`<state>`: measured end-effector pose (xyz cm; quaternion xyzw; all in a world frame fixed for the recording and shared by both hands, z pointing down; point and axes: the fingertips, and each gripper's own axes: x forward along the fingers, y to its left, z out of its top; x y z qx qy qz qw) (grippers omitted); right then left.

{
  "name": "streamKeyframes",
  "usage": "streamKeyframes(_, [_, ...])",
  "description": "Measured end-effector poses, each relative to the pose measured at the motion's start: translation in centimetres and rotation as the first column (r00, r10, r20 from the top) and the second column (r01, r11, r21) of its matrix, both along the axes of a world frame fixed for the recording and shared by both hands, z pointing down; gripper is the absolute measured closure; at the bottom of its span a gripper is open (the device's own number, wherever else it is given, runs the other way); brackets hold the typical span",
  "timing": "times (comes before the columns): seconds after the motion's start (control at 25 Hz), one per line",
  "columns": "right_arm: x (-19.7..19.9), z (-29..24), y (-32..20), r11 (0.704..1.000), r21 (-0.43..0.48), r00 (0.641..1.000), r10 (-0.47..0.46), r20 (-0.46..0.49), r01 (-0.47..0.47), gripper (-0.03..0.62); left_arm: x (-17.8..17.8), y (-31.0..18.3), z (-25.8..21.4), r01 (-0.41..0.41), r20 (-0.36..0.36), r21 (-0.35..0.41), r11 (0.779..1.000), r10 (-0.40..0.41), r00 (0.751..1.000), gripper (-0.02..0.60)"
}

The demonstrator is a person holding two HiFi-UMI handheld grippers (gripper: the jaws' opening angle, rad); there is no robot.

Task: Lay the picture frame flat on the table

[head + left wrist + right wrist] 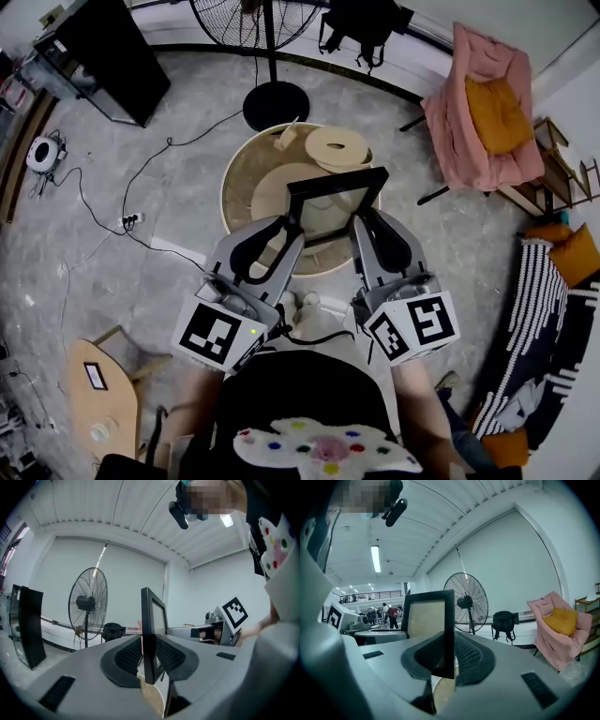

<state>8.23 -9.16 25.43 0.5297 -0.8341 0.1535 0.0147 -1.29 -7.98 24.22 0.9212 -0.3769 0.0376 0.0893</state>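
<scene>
Both grippers are on the black rectangular picture frame point(335, 208). The left gripper point(292, 228) has its jaws closed narrow on the frame's left side rail, and in its own view the rail runs straight up between the pads. The right gripper point(362, 222) does the same on the right side rail, low on the rail. The frame spans the gap from one pair of jaws to the other, so neither hand is nearer and it's a shared two-point hold. The frame's plane stands up out of the jaws, the top bar well above them and tilted a little, and the side rails are close to vertical. It hangs over the round light-wood tabletop point(242, 183), in front of the jaws and below them. I can't tell if the bottom bar touches the wood yet. My read: lay-down isn't done. The next move needs both wrists pitching together so the top bar swings down to flat, then release. Risk: the pale round wooden pieces point(337, 147) sit on the tabletop just beyond the top bar, so tipping away could land on them.
</scene>
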Motion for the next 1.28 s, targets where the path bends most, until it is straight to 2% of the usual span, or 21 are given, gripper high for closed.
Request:
streamKeyframes(0.28, [-0.7, 2.8, -0.6, 0.998, -0.054, 0.999, -0.023, -0.049, 0.021, 0.511, -0.5, -1.1, 3.2, 0.015, 0.013, -0.081, 0.997, -0.014, 1.000, 0.491])
streamKeyframes(0.6, [-0.8, 9.8, -1.0, 0.986, -0.166, 0.996, -0.045, -0.079, 0.031, 0.511, -0.5, -1.9, 10.4, 0.019, 0.056, -0.208, 0.978, -0.008, 0.998, 0.492])
streamKeyframes(0.8, [-0.7, 15.3, -1.1, 0.970, -0.241, 0.996, -0.049, -0.081, 0.028, 0.511, -0.5, -1.9, 16.0, 0.022, 0.073, -0.299, 0.954, 0.000, 0.997, 0.492])
streamKeyframes(1.0, [-0.6, 21.3, -1.0, 0.944, -0.328, 0.995, -0.053, -0.085, 0.022, 0.511, -0.4, -1.9, 22.1, 0.025, 0.064, -0.406, 0.913, 0.002, 0.998, 0.492])
streamKeyframes(1.28, [-1.0, 29.7, -0.3, 0.901, -0.434, 0.996, -0.052, -0.067, 0.017, 0.511, -0.8, -1.2, 30.4, 0.039, 0.082, -0.504, 0.863, 0.003, 0.997, 0.492])
